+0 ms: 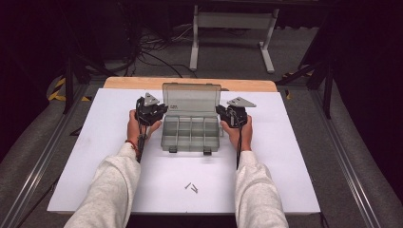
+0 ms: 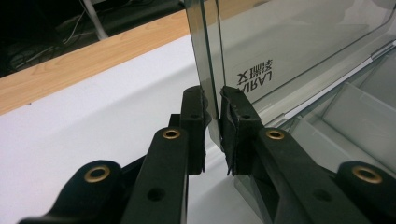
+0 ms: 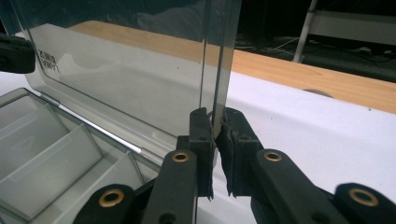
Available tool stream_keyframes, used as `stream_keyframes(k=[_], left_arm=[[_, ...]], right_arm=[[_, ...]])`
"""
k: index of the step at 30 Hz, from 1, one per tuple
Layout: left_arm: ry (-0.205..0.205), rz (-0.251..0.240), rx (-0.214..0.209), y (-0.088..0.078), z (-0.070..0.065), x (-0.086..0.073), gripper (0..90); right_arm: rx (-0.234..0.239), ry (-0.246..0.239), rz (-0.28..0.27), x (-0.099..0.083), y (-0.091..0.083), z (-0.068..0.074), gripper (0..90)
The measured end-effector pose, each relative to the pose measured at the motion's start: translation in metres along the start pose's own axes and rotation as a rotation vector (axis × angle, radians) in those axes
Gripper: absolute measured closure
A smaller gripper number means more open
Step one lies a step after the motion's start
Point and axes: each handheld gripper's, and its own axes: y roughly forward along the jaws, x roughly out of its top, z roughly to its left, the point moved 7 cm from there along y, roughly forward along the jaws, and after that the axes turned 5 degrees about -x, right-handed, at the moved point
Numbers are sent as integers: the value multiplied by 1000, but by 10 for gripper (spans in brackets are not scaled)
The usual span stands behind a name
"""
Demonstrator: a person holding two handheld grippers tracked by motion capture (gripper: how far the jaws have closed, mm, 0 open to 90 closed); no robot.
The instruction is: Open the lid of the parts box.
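High view: a clear box (image 1: 190,134) sits in the middle of the white board (image 1: 95,171), near its far edge, with its lid (image 1: 191,99) raised and standing about upright behind the tray. The tray is split into small compartments, and two dark latches hang on its near wall. The left gripper (image 1: 161,110) is at the lid's left edge and the right gripper (image 1: 220,112) is at its right edge, each carried in a hand with a pale sleeve coming in from the near side. A few small screws (image 1: 191,187) lie on the board between the forearms, well apart from the box.

Left gripper view: the two black jaws are nearly closed, with the lid's (image 2: 299,42) side edge between the pads. Both pads (image 2: 236,112) press on the clear plastic. A printed label shows through the lid, reversed. The tray's dividers lie to the right, and the board (image 2: 70,130) and the table's (image 2: 70,70) wooden edge to the left.

Right gripper view: the jaws are pinched on the lid's (image 3: 116,79) other side edge, pads (image 3: 201,130) flat against it on either side. The compartments (image 3: 51,154) lie low at the left, and the other gripper's tip shows at the far left edge.
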Motion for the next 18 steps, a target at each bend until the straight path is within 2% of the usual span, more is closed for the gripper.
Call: stream_keyframes(k=[4,7,18], left_arm=[[6,11,7,2,1,-2,796],[-9,16,4,3,0,-4,790],[-14,33,14,7,0,-8,790]], right_arm=[[0,12,3,-2,2,0,832],[-1,10,17,-4,3,0,829],[1,22,31,-8,5,0,829]])
